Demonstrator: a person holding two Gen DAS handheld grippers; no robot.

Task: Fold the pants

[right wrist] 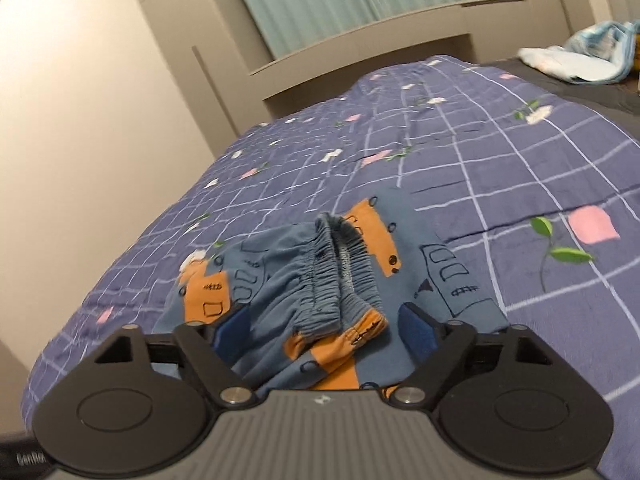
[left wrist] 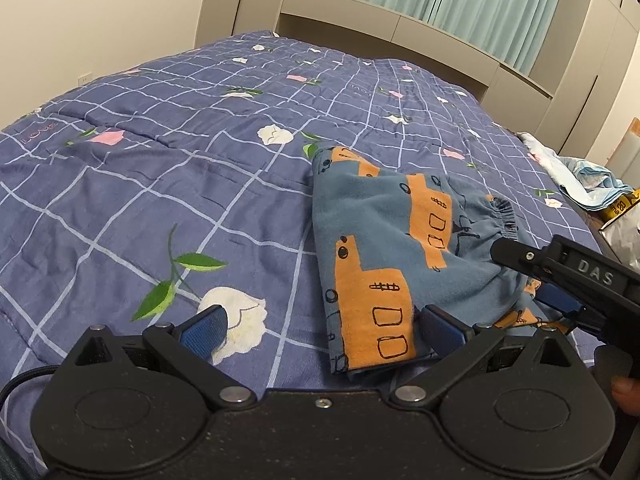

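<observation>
Small blue pants with orange vehicle prints lie folded in a compact stack on the bed. My left gripper is open, low over the quilt, its right finger at the stack's near left edge. My right gripper is open wide, with the elastic waistband and the bunched top layer lying between its fingers. In the left wrist view the right gripper reaches in from the right over the waistband end.
The bed carries a purple-blue checked quilt with flower prints. A beige headboard shelf and teal curtains stand behind. A light blue cloth pile and a bag lie at the bed's right side.
</observation>
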